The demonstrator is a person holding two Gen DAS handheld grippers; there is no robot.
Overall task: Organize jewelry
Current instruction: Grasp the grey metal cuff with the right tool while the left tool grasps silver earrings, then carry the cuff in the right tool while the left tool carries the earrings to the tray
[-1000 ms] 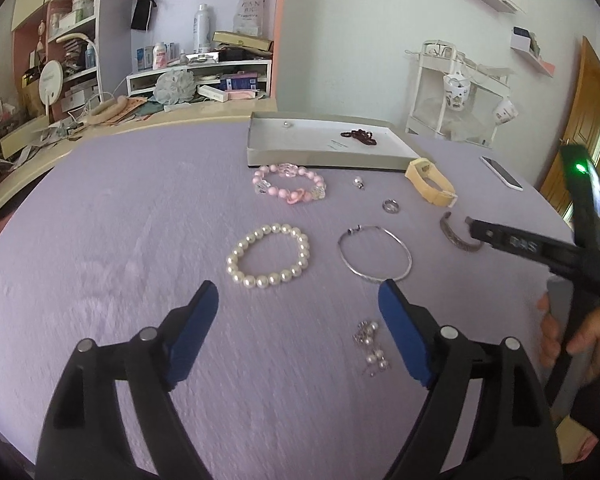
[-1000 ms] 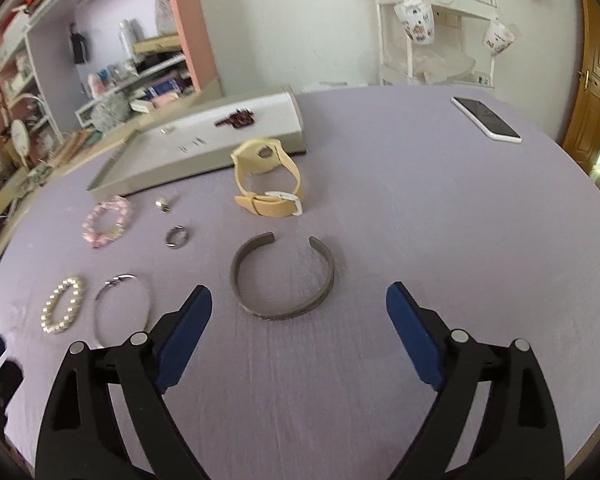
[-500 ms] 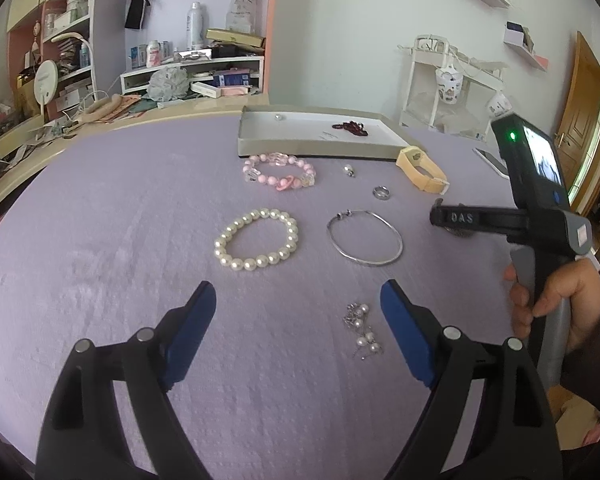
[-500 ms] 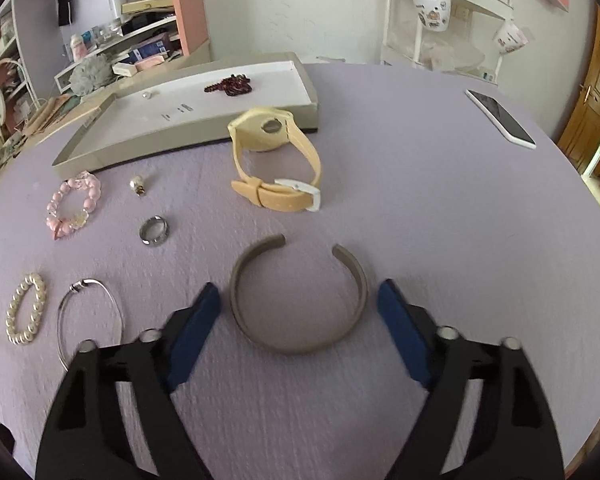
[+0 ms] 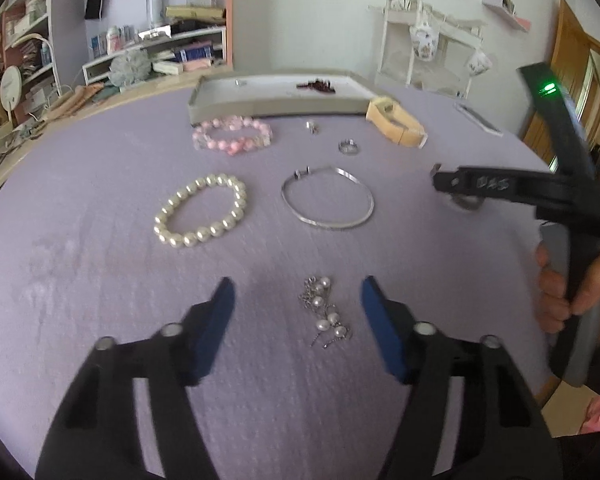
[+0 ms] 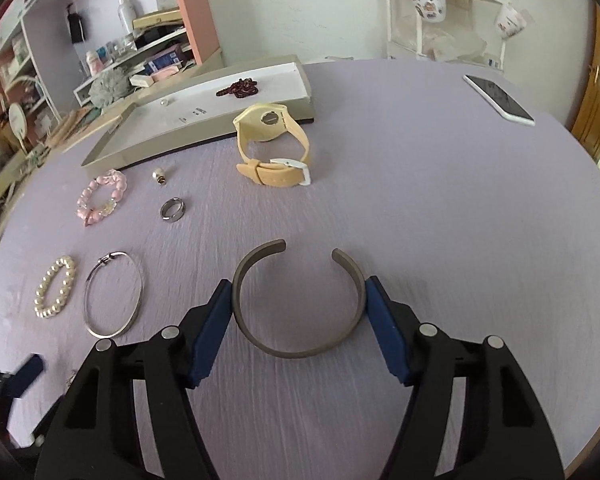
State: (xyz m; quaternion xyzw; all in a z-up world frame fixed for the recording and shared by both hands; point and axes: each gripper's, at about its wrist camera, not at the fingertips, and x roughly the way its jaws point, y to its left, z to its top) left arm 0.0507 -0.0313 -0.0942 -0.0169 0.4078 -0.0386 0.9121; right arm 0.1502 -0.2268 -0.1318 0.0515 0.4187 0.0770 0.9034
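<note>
In the left wrist view, the left gripper (image 5: 296,300) hangs low over the purple tablecloth (image 5: 80,280). Its jaws have just been closing and now stand half wide, with the pearl earrings (image 5: 324,312) lying between the blue pads; the pads do not touch them. Further away lie the pearl bracelet (image 5: 201,211), the thin silver bangle (image 5: 327,202), the pink bead bracelet (image 5: 233,135), a small stud (image 5: 311,127) and a silver ring (image 5: 348,147). Behind them stands the flat grey tray (image 5: 276,109) with a dark red piece (image 5: 316,85) inside. The yellow watch (image 5: 396,126) lies beside the tray's right corner. At the right edge a hand (image 5: 572,280) holds the right gripper, seen from the side; its tips hide most of the cuff there, so this view cannot tell its grip.

The right wrist view shows what the first one hides. The right gripper (image 6: 299,300) has its jaws on both sides of the grey open cuff (image 6: 298,300), which lies flat on the cloth with its gap facing away. The jaws have just been closing; the pads stand right against the cuff's outer sides, and I cannot tell if they already press it. This view also shows the inside of the tray (image 6: 204,136) more fully, the watch (image 6: 274,148) standing on its strap, and a white phone (image 6: 499,99) far right. The earrings are almost hidden here; only a part of the left gripper (image 6: 16,376) shows at the lower left edge.
</note>
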